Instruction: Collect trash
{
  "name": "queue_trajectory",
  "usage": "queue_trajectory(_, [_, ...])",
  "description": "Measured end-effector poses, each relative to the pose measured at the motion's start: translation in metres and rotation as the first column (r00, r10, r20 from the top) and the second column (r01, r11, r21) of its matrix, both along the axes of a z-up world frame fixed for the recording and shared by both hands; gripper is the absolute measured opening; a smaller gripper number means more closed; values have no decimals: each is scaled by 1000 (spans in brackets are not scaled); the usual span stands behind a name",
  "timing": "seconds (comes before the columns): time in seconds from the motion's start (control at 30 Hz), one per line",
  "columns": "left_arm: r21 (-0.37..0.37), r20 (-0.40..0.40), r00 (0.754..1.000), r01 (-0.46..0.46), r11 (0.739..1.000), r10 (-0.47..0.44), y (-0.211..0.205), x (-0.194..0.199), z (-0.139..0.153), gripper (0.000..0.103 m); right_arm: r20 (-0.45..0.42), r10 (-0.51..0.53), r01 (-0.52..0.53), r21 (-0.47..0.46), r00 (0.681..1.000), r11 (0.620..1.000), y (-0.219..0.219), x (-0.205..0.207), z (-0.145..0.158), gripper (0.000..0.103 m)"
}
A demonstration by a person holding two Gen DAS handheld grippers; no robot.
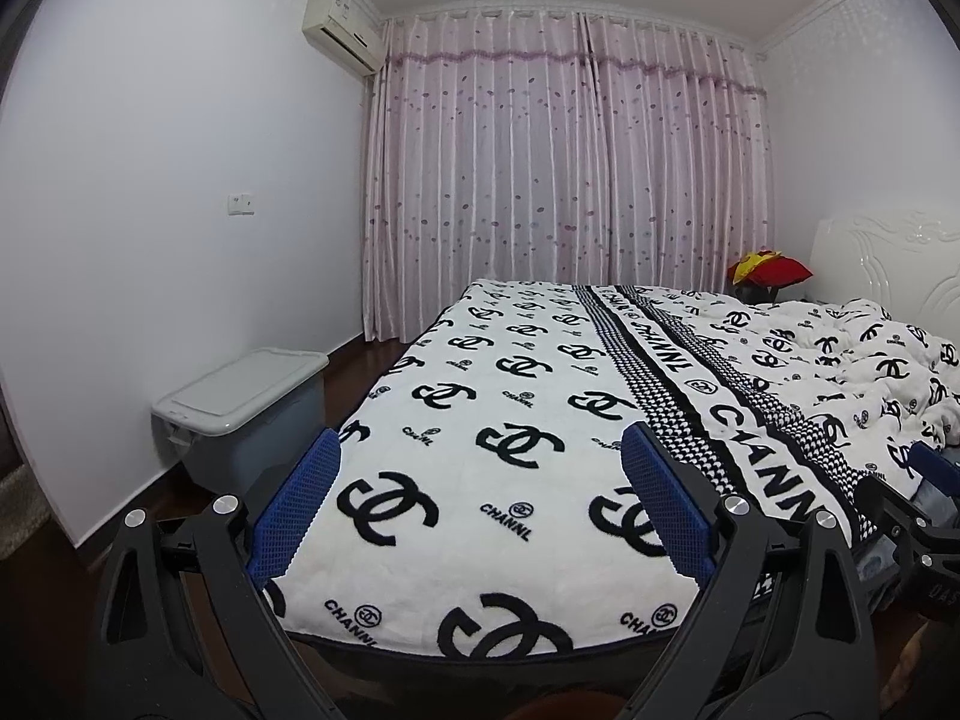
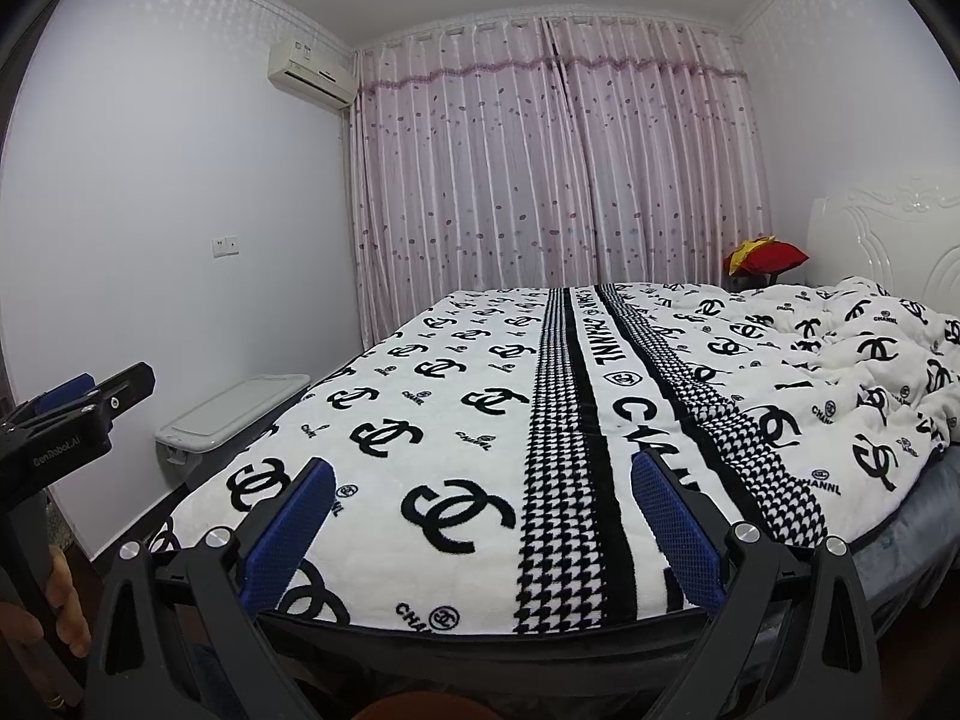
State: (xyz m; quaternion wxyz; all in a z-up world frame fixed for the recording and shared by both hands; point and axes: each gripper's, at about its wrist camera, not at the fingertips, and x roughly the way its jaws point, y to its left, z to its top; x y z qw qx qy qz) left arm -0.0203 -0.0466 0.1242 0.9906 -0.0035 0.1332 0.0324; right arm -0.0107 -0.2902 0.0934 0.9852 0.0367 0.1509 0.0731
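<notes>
My left gripper point(image 1: 480, 443) is open above the foot of a bed, with only the white blanket with black logos point(image 1: 480, 360) showing between its blue pads. My right gripper point(image 2: 481, 468) is open too, a little further right over the same blanket point(image 2: 456, 396). Each gripper shows in the other's view: the right one point(image 1: 927, 480) at the right edge, the left one point(image 2: 84, 402) at the left edge, held by a hand point(image 2: 60, 600). No loose trash shows on the bed. A red and yellow bundle point(image 2: 765, 258) lies far off beside the headboard.
A grey lidded storage bin point(image 1: 240, 396) stands on the dark floor between the bed and the left wall. A rumpled duvet point(image 2: 870, 372) is piled at the right by the white headboard point(image 2: 888, 228). Pink curtains point(image 1: 564, 180) cover the far wall.
</notes>
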Motion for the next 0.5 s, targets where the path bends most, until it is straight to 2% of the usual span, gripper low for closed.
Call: queue_trajectory(0.5, [2, -5, 1000, -1, 1000, 1, -2, 2, -1, 93, 1, 1, -1, -2, 1000, 1000, 0, 1, 1, 97])
